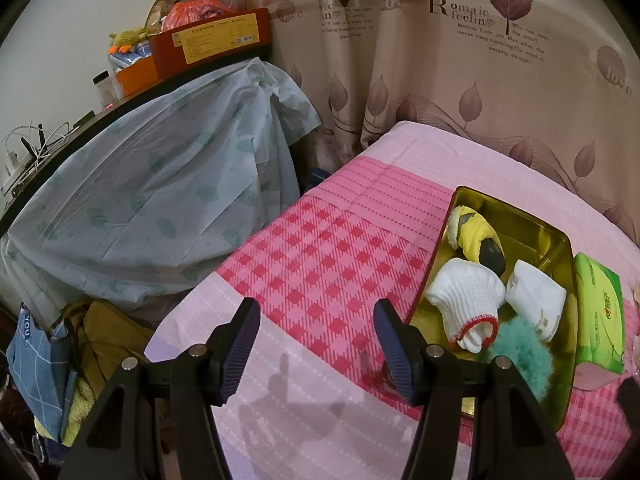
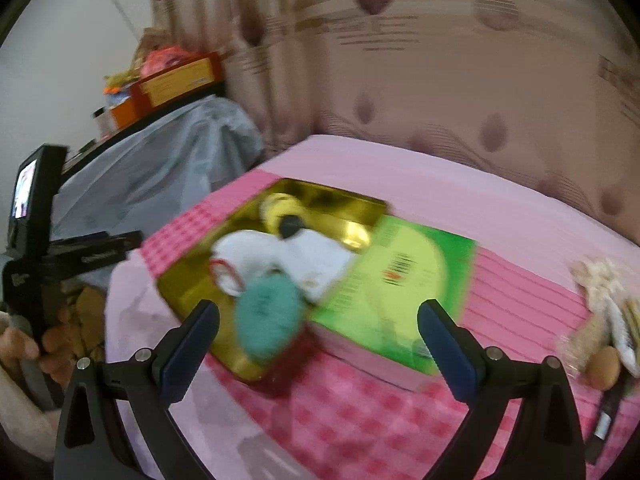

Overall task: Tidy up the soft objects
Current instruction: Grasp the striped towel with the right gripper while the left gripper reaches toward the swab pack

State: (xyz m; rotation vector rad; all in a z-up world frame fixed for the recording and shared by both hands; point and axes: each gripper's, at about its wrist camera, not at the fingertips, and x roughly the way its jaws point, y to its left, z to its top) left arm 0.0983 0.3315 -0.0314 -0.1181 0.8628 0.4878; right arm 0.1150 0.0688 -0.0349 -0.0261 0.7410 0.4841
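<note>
A gold tin box (image 1: 554,240) (image 2: 340,200) sits on the pink checked bed. Inside lie a yellow and grey sock (image 1: 478,236) (image 2: 280,208), a white glove with a red cuff (image 1: 466,292) (image 2: 240,248), a white sock (image 1: 536,296) (image 2: 320,256) and a teal fluffy ball (image 1: 520,344) (image 2: 266,320). My left gripper (image 1: 316,344) hangs open over the bedspread, left of the tin, with nothing between its fingers. My right gripper (image 2: 318,344) stands wide open above the tin's near end and the tissue pack, holding nothing; that view is blurred by motion.
A green tissue pack (image 1: 598,316) (image 2: 400,280) lies against the tin's right side. A beige plush toy (image 2: 600,300) and a dark pen (image 2: 604,420) lie further right on the bed (image 1: 320,248). A covered table (image 1: 160,168) with boxes stands left, a curtain behind. The left hand and its gripper (image 2: 36,240) show at the left edge.
</note>
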